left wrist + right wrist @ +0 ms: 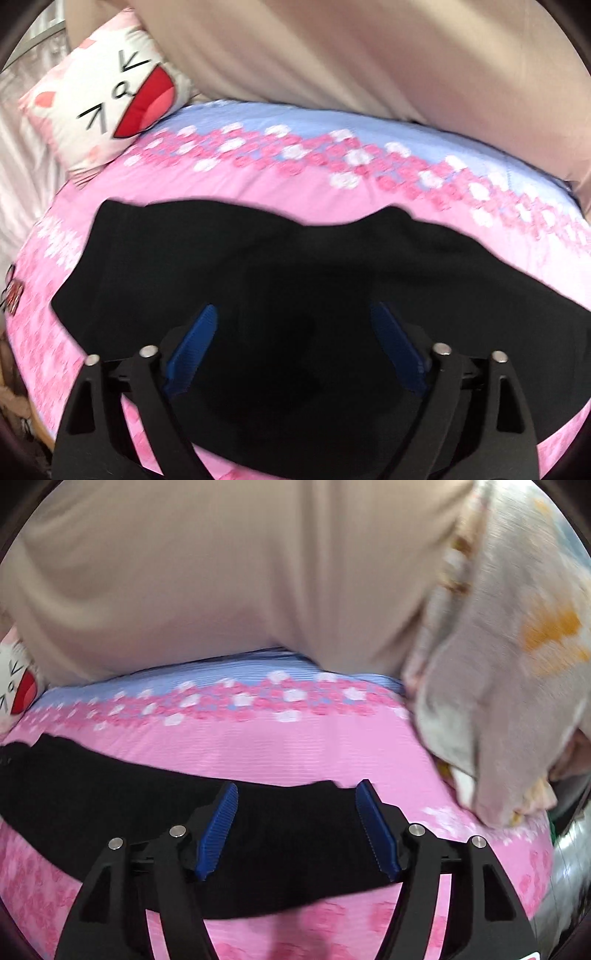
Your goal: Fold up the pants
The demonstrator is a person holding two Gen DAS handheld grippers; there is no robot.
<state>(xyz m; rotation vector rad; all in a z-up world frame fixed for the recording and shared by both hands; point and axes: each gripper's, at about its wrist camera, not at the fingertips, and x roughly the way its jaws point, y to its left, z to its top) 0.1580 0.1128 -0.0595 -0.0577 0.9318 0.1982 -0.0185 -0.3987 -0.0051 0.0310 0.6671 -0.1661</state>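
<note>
The black pants (280, 280) lie spread flat across a pink flowered bedsheet (258, 181). In the left wrist view they fill the middle and run off to the right. My left gripper (293, 314) is open, its blue pads (192, 343) wide apart just above the wide part of the pants, holding nothing. In the right wrist view the pants (110, 805) form a long dark band from the left, ending at a narrow end near the middle. My right gripper (297, 792) is open over that end, holding nothing.
A white and pink cat-face pillow (107, 96) lies at the far left of the bed. A beige curtain or cover (221, 572) hangs behind the bed. A crumpled pale patterned blanket (509, 664) is piled at the right edge of the sheet (295, 746).
</note>
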